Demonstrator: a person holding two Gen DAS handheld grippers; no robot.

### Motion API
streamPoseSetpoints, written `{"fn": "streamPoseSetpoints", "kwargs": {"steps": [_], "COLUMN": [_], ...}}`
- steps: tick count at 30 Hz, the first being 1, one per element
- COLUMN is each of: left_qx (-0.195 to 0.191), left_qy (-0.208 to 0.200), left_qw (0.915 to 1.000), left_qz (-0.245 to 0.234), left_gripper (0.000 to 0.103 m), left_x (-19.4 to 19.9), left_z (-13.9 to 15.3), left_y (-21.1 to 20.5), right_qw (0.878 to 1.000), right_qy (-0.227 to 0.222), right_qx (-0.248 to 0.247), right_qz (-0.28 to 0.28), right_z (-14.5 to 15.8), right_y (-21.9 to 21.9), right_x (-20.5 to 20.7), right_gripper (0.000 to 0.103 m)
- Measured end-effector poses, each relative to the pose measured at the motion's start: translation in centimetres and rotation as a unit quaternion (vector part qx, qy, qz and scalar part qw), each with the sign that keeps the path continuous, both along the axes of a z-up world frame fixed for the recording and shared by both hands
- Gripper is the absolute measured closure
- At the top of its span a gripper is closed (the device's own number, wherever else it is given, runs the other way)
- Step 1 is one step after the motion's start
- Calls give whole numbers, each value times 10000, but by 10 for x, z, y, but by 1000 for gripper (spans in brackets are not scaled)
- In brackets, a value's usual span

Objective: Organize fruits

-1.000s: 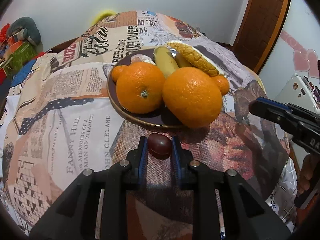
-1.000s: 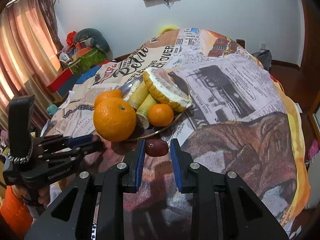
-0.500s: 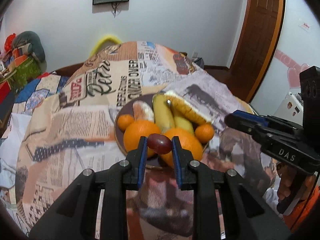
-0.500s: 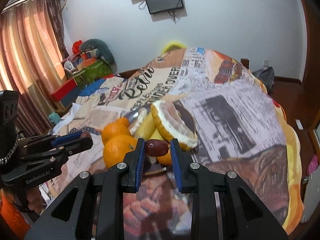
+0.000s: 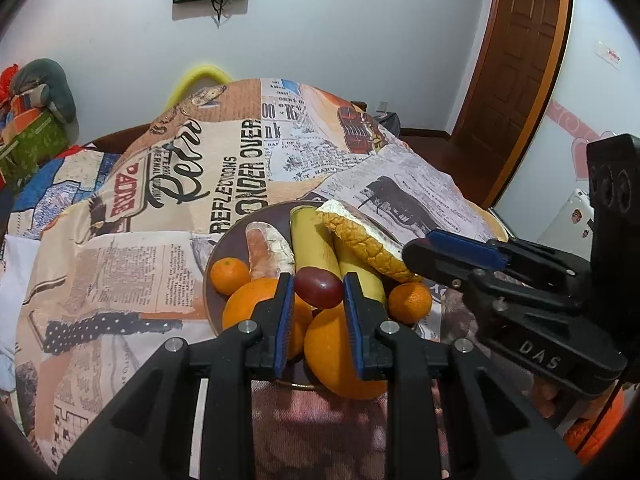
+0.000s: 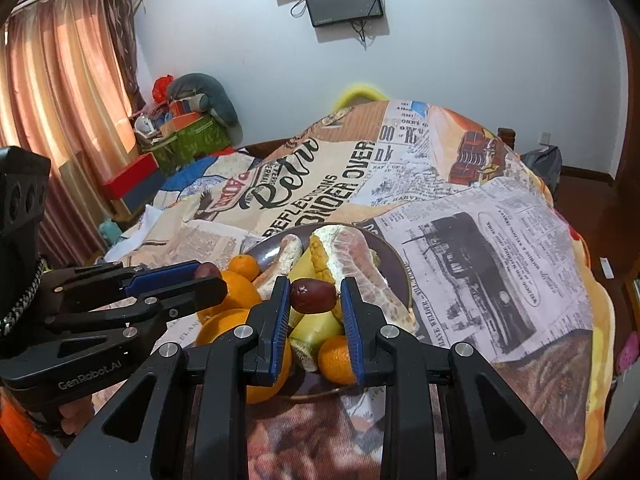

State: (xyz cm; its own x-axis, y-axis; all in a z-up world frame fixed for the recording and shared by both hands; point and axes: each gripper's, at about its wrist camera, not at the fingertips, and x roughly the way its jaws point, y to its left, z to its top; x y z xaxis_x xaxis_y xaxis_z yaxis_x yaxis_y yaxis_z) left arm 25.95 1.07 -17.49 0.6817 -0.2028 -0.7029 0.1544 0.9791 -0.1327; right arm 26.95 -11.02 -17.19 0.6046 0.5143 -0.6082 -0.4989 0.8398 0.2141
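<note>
A dark plate [image 5: 211, 264] on the newspaper-print cloth holds two big oranges [image 5: 248, 308], small mandarins [image 5: 229, 276], bananas [image 5: 310, 244] and a pomelo wedge [image 5: 360, 240]. My left gripper [image 5: 315, 300] is shut on a dark red grape-like fruit [image 5: 319, 290], held in the air over the plate's near side. My right gripper [image 6: 313, 304] is shut on a brownish-red date-like fruit [image 6: 313, 295], also above the plate [image 6: 396, 260]. Each gripper shows in the other's view: the right gripper [image 5: 414, 254] beside the pomelo, the left gripper [image 6: 214, 280] over the oranges.
The cloth [image 5: 120, 264] drapes a rounded table and falls away at the right edge. A yellow chair back [image 5: 200, 76] stands beyond it. Piled boxes and bags [image 6: 188, 128] line the left wall by the curtain, and a wooden door [image 5: 516, 60] is at the right.
Both grippers have lifted their small red fruits off the cloth in front of the plate and now hold them higher, over the plate's near side; the plate looks smaller and lower.
</note>
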Motion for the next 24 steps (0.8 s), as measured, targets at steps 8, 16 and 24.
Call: {"fn": "streamPoseSetpoints", "kwargs": {"steps": [8,16,24], "left_qx": [-88,-187,-150], "left_qy": [106,200,93], "left_qw": [9999,9995,9998], "left_qz": [-86,-126,-94], "left_gripper": [79,79,67], "left_x": [9,10,0], "left_z": [-7,-10,0], "left_y": [1,2,1], "right_qw": [9998,9997,10000], "right_qy": [143,172,-11], "right_qx": [-78,-122,-38], "right_qz": [139,124,-2], "right_z": [-12,-15,5], "right_y": [7,7,-4], "right_x": [11,13,3], "right_gripper": [80,70,69]}}
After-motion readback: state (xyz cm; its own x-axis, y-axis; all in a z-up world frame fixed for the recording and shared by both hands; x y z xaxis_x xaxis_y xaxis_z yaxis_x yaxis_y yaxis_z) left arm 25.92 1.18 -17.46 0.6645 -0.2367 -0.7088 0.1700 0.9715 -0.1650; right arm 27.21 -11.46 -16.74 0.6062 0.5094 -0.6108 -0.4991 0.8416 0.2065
